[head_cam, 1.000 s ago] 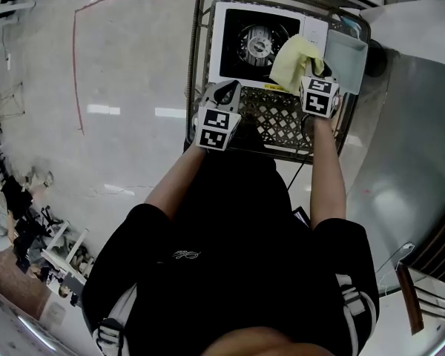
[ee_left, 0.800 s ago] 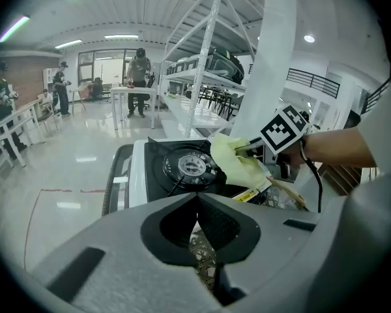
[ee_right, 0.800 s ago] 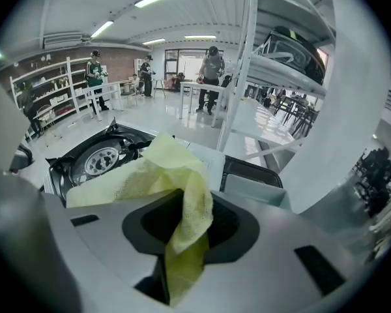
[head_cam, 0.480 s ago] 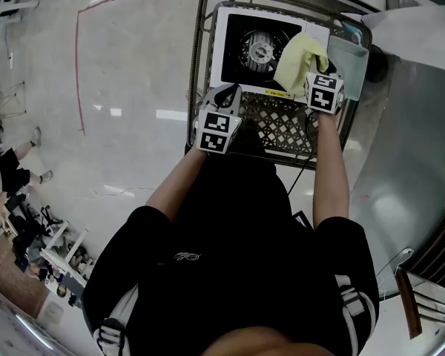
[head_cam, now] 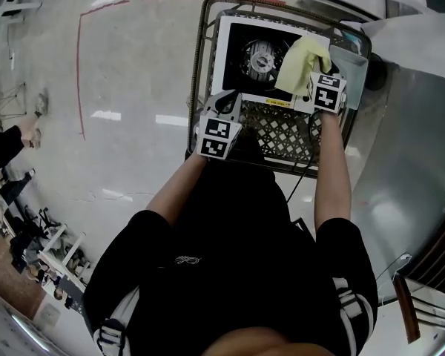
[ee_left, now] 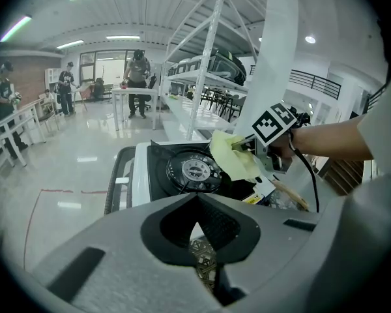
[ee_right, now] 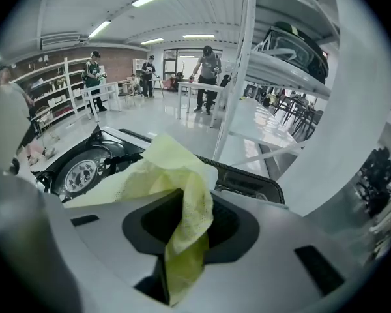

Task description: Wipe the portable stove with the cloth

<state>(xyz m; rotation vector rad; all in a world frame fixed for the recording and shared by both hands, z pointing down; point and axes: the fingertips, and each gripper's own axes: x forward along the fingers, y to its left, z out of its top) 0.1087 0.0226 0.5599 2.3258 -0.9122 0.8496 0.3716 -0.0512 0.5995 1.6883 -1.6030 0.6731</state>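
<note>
A: Where is the cloth?
B: The yellow cloth [head_cam: 297, 59] is clamped in the right claw [head_cam: 311, 74]. In the right gripper view a fold of it runs straight down between the jaws and the rest fans forward.

A: Forward onto what?
B: Onto the right part of the portable stove [head_cam: 221, 47], over the black top just beside the round burner [head_cam: 261, 53]. From the left gripper view its lower edge looks to touch that top.

A: And the stove?
B: It sits at the far end of a lattice tabletop [head_cam: 282, 132] with a raised rim.

A: The other hand?
B: The left claw [head_cam: 226, 104] hovers by the stove's near left corner, angled down. Its jaws are together with nothing in them, and it is apart from the cloth.

A: Anything around?
B: A glossy pale floor [head_cam: 133, 87] with a red line [head_cam: 79, 73], and a person [ee_left: 138, 77] standing at a table far back.
</note>
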